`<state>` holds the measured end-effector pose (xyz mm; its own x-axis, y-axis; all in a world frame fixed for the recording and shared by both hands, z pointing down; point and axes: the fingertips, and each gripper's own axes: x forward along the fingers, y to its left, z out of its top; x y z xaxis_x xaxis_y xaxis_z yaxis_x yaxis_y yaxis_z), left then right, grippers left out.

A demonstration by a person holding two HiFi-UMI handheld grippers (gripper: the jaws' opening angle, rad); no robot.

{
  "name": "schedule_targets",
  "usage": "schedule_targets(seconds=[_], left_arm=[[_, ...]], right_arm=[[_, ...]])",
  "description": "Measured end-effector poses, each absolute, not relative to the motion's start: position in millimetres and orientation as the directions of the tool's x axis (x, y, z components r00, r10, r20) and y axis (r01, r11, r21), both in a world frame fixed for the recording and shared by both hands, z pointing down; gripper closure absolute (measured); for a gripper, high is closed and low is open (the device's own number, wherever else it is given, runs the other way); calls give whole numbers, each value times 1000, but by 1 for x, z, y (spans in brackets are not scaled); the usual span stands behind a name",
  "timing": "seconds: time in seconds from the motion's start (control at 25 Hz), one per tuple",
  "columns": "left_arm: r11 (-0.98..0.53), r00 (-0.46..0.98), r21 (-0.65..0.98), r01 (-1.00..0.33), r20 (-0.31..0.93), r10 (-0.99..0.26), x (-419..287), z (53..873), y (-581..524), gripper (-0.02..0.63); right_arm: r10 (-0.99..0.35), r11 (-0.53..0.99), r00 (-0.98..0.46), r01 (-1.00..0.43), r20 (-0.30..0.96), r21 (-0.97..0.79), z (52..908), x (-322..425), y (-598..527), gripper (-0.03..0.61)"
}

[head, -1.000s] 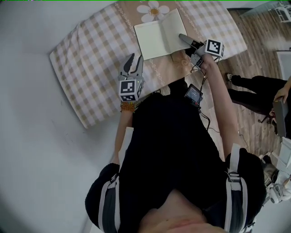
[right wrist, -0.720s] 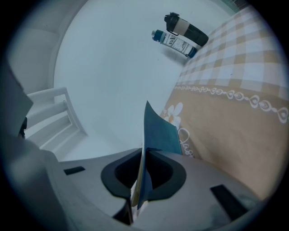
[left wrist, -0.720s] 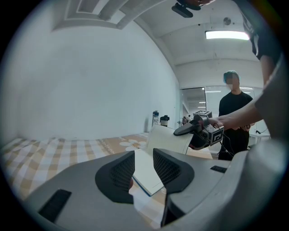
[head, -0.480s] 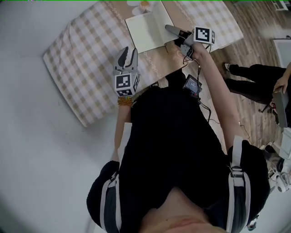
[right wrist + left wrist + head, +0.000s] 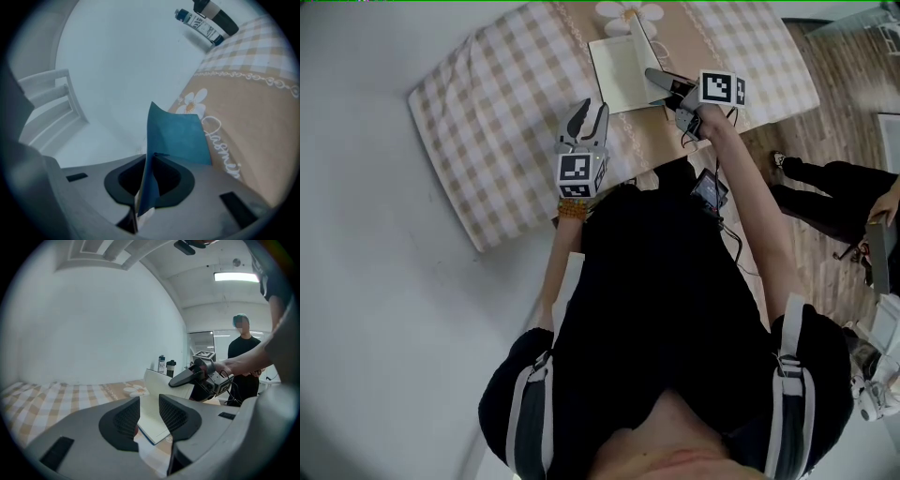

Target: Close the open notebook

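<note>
The notebook [image 5: 617,77] lies on the checked tablecloth [image 5: 497,112], its left page flat and cream. Its right half stands nearly upright [image 5: 639,39], with my right gripper [image 5: 652,75] shut on the blue cover. In the right gripper view the blue cover [image 5: 176,136] runs edge-on between the jaws of the right gripper [image 5: 149,183]. My left gripper [image 5: 586,118] hovers open near the table's front edge, short of the notebook. In the left gripper view the left gripper [image 5: 149,411] holds nothing; the notebook [image 5: 151,423] and the right gripper [image 5: 181,379] lie beyond it.
Two bottles [image 5: 206,18] stand at the table's far side. A flower print [image 5: 628,11] lies just past the notebook. A person [image 5: 834,187] stands on the wooden floor to the right. A white wall runs along the table's left.
My right gripper has moved left with the cover, swinging the notebook's right half from flat up to nearly upright. The left gripper has kept its place.
</note>
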<state>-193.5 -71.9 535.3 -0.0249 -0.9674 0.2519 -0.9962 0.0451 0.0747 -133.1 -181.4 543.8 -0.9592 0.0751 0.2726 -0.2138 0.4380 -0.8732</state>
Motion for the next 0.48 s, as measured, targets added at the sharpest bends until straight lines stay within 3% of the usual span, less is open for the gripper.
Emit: schedule_targets(seconds=[0.48], left_arm=[[81, -57, 91, -992, 245, -968, -204, 540, -61, 471]], right_arm=[[124, 474, -920, -273, 370, -837, 570, -161, -161, 538]])
